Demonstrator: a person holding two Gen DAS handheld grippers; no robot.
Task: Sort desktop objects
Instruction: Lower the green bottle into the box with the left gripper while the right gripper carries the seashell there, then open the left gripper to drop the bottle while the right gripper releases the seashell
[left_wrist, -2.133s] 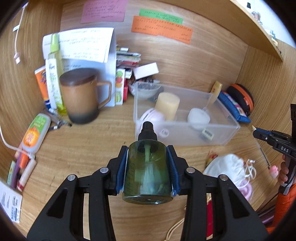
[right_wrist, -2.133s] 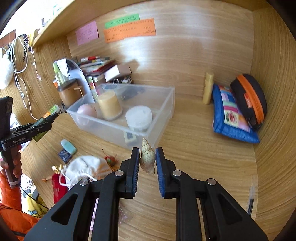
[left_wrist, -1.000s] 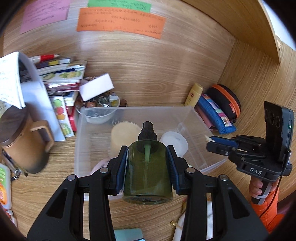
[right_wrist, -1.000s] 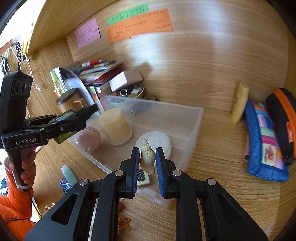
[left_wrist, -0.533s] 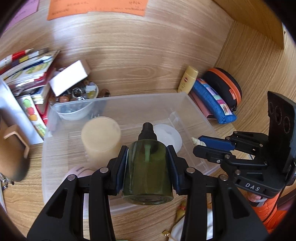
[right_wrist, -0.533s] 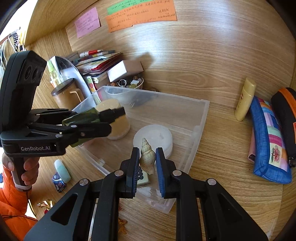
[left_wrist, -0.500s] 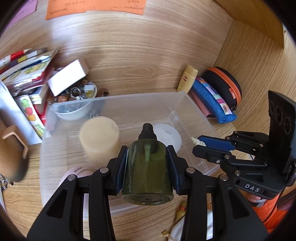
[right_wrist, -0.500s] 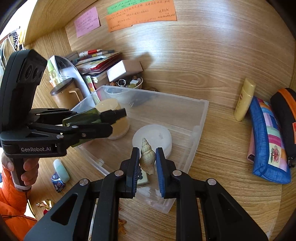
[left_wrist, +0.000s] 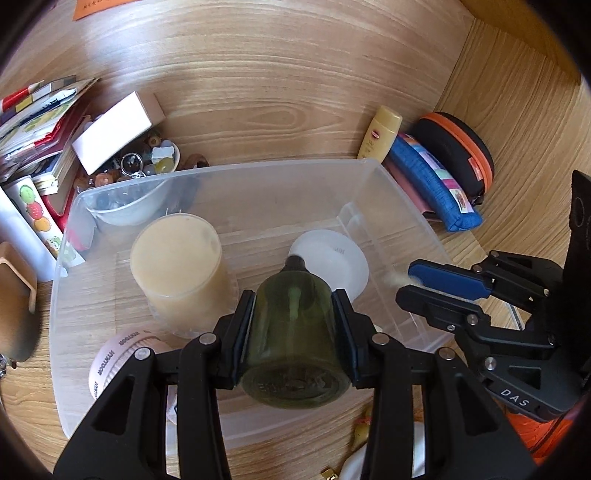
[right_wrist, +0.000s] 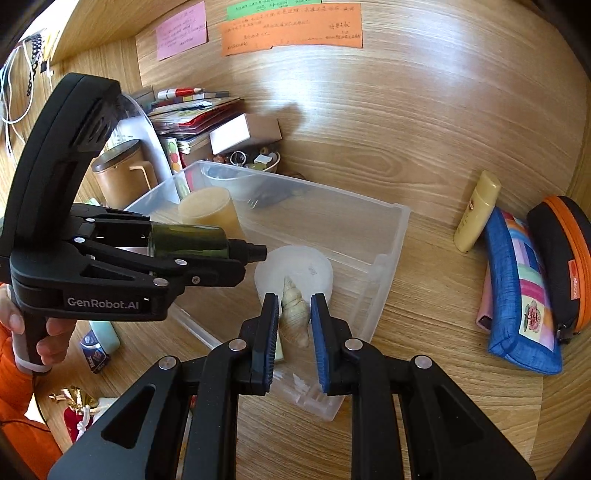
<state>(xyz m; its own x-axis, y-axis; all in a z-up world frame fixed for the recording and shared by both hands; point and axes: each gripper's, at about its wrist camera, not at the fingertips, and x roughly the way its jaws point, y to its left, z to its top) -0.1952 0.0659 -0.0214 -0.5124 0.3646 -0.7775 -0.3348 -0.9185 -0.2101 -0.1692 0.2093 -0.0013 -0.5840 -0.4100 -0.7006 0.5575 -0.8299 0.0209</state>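
Note:
My left gripper (left_wrist: 293, 314) is shut on a dark green bottle (left_wrist: 293, 339) with a black cap, held lying flat above the clear plastic bin (left_wrist: 391, 192). The bottle also shows in the right wrist view (right_wrist: 188, 242), cap pointing right over the bin (right_wrist: 388, 254). My right gripper (right_wrist: 293, 310) is shut on a pale spiral seashell (right_wrist: 294, 314), above the bin's right front corner. In the left wrist view only the shell's tip (left_wrist: 395, 279) shows at that gripper's fingers. Inside the bin stand a beige candle (left_wrist: 177, 258), a white round jar (left_wrist: 332, 256) and a pink round jar (left_wrist: 118, 350).
A yellow tube (right_wrist: 476, 210), a blue patchwork pouch (right_wrist: 517, 295) and a black-orange case (right_wrist: 561, 254) lie right of the bin. A brown mug (right_wrist: 118, 177), books, a small box (right_wrist: 243, 133) and a bowl of trinkets (left_wrist: 147, 166) stand behind and left.
Both grippers have moved forward over the bin. The bottle has come further over the bin's middle, and the shell has come closer to the bin's right front corner.

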